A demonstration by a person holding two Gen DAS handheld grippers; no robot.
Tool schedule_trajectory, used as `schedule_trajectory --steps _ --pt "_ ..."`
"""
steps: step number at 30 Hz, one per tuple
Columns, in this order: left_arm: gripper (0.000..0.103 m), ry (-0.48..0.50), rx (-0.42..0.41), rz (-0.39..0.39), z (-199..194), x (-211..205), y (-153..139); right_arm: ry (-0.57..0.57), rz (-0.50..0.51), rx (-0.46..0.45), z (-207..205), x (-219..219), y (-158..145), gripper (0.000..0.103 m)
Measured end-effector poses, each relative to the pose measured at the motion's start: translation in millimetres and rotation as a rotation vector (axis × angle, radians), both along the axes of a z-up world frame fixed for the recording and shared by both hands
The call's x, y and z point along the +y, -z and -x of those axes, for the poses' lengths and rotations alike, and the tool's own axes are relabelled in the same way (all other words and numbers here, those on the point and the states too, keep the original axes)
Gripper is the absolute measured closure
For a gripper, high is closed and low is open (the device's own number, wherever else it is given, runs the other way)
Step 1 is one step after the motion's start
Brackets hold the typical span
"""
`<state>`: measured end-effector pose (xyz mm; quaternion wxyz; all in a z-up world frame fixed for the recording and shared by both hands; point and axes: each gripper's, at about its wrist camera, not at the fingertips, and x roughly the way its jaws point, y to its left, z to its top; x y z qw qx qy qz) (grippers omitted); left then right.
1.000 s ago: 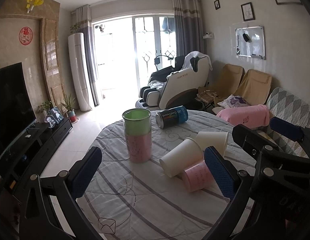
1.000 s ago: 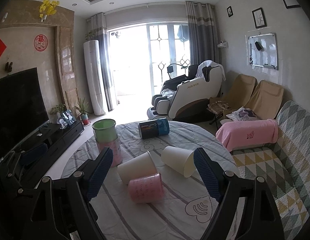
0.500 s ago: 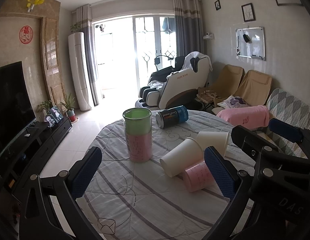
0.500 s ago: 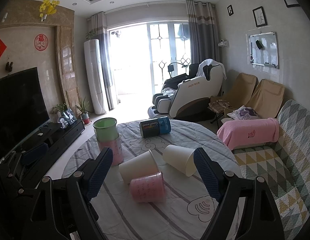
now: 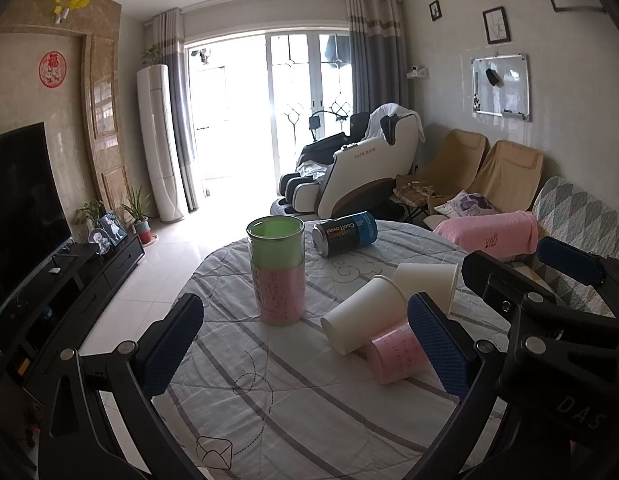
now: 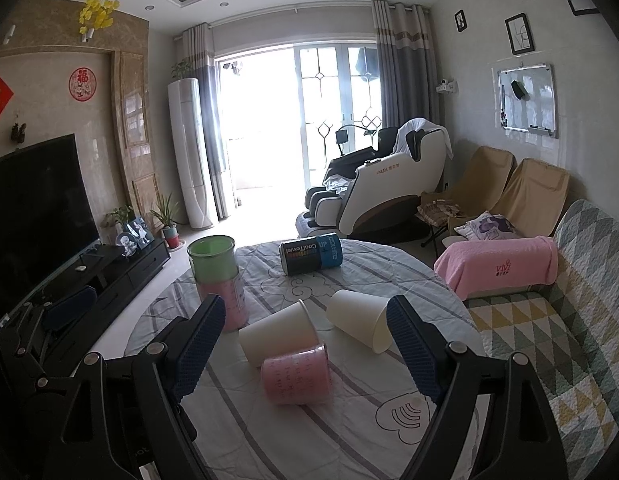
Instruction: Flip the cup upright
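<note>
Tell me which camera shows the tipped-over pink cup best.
The right wrist view: the pink cup lies whole and unobstructed between the open fingers of the right gripper. In the left wrist view, the pink cup is partly hidden behind one finger.

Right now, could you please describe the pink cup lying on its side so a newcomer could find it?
Find the round table with the striped cloth. Nearest its front edge lies the pink cup, beside two white cups; it alone is pink and tipped over.
</note>
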<state>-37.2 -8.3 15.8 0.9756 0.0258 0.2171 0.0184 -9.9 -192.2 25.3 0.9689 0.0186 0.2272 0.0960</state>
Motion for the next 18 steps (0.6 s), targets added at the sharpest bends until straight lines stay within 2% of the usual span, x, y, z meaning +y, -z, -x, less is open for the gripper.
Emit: schedule_trajectory --steps 18 --pt "0.0 0.018 -0.002 -0.014 0.1 2.5 1.1 -0.004 0.008 0.004 -1.7 4.6 0.0 0.019"
